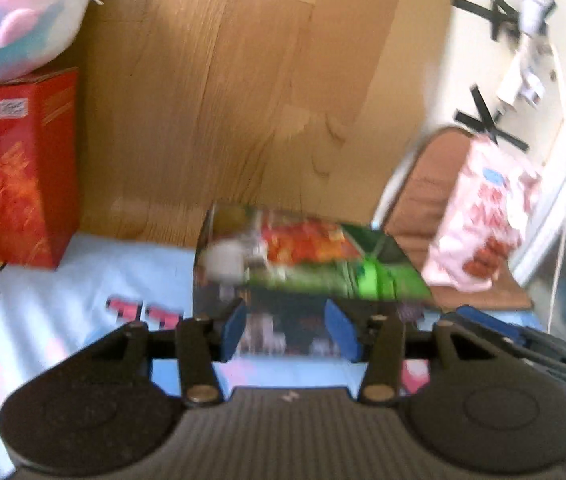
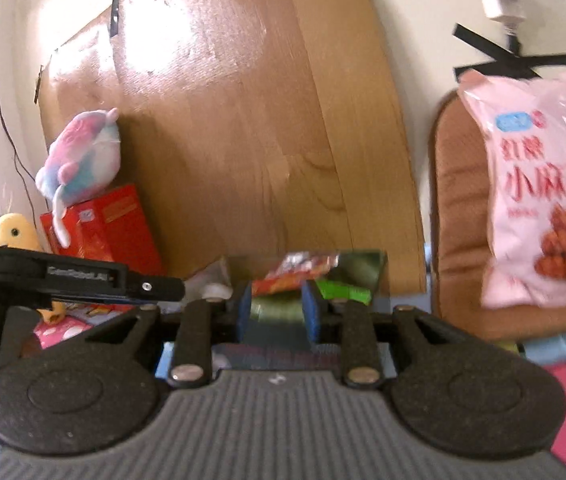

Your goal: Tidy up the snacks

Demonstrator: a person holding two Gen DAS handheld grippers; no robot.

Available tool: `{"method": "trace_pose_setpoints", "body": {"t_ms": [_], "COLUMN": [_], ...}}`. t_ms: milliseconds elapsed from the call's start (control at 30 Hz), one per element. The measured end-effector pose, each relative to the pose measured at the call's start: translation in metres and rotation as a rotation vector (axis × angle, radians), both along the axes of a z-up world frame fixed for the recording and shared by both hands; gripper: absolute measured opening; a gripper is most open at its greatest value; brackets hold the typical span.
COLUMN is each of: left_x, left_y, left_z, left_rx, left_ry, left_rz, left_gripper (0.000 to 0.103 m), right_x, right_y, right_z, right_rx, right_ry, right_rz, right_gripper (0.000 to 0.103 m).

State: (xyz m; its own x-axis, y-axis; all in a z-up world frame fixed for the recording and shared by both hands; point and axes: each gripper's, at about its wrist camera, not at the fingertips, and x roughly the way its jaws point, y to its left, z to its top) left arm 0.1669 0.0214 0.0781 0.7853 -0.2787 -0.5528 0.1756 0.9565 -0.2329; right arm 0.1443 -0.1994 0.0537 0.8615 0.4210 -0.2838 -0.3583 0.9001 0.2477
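A flat green snack pack [image 1: 311, 264] with a red and orange picture lies on the light-blue cloth [image 1: 123, 272], in front of the wooden board. My left gripper [image 1: 288, 330] hovers at its near edge with the blue pads [image 1: 235, 328] apart; the pack is wider than the gap and the pads do not press on it. The right wrist view shows the same pack [image 2: 323, 276] from its end. My right gripper [image 2: 278, 312] is open there too, the green surface showing between its pads, blurred. A pink snack bag [image 2: 543, 208] leans on a brown cushion [image 2: 459, 240] to the right.
A red box [image 1: 23, 168] with a pink-and-blue plush toy [image 1: 23, 20] on top stands at the left, a yellow plush [image 2: 15, 232] beside it. A wooden board [image 2: 243, 140] leans on the wall behind. The left gripper's black body [image 2: 83, 280] crosses the right view.
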Motion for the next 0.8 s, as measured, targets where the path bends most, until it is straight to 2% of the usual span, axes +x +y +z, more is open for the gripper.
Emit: {"method": "trace_pose_setpoints", "body": {"t_ms": [100,233,367,433,467,500,633,800], "left_x": [-0.031,-0.066,-0.098,-0.109,-0.113,-0.115,-0.108,-0.076], "left_y": [-0.005,-0.008,-0.012,-0.012,-0.012,-0.012,-0.014,-0.013], "left_z": [-0.008,-0.022,-0.033,-0.039,-0.042,-0.044,-0.053,-0.075], "left_rx": [0.038,0.062,0.099,0.092,0.095,0.104,0.131,0.122], "left_ry": [0.017,0.047,0.046,0.06,0.065,0.066,0.054,0.0], "left_rz": [0.012,0.032,0.055,0.062,0.068,0.074,0.106,0.112], "left_gripper": [0.046,0.053,0.058,0.059,0.059,0.059,0.059,0.059], "right_x": [-0.025,-0.054,-0.08,-0.094,-0.1,-0.107,-0.117,-0.086], "right_y": [-0.003,-0.005,-0.004,-0.003,-0.002,-0.001,0.003,0.007], "right_z": [-0.011,-0.027,-0.037,-0.038,-0.037,-0.037,-0.037,-0.041], "right_rx": [0.005,0.051,0.061,0.067,0.066,0.062,0.026,-0.015], "right_ry": [0.057,0.151,0.204,0.212,0.208,0.201,0.157,0.136], "right_rz": [-0.027,-0.044,-0.052,-0.051,-0.054,-0.058,-0.068,-0.1], "right_gripper": [0.035,0.035,0.037,0.044,0.052,0.056,0.056,0.058]}}
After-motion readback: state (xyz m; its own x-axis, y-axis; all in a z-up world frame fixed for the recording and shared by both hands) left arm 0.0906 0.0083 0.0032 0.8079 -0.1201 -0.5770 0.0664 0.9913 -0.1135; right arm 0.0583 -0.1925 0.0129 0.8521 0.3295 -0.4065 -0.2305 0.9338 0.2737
